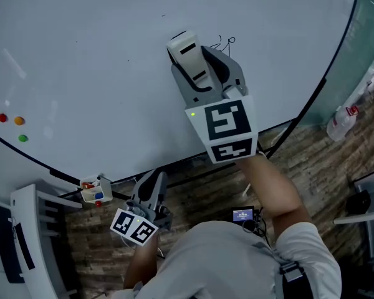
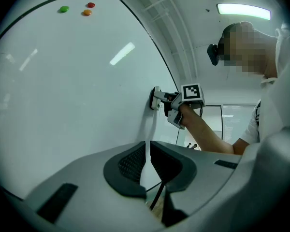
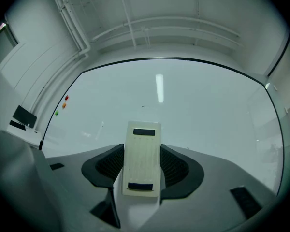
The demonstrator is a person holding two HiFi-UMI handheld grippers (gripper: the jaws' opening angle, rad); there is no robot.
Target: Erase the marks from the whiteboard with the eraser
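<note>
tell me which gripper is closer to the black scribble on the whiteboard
Right. The right gripper, shut on the eraser, is at the whiteboard right beside the scribble; the left gripper hangs shut and empty below its lower edge.

Cool, bluish-grey and rather dim throughout; lit from above by a ceiling strip light [image 2: 243, 11], burnt out to plain white in the left gripper view; mirrored as soft pale bars of glare on the whiteboard [image 1: 112, 61]; darkest and murkiest over the floor [image 1: 206, 189] in the head view; only a faint, diffuse shadow on the board below the right gripper [image 2: 160, 99]; strongly fisheyed in both gripper views, straight edges bowed, corners vignetted to black; soft and out of focus on the left gripper [image 2: 147, 151] close to the lens; sharper on the eraser [image 3: 141, 158].
</note>
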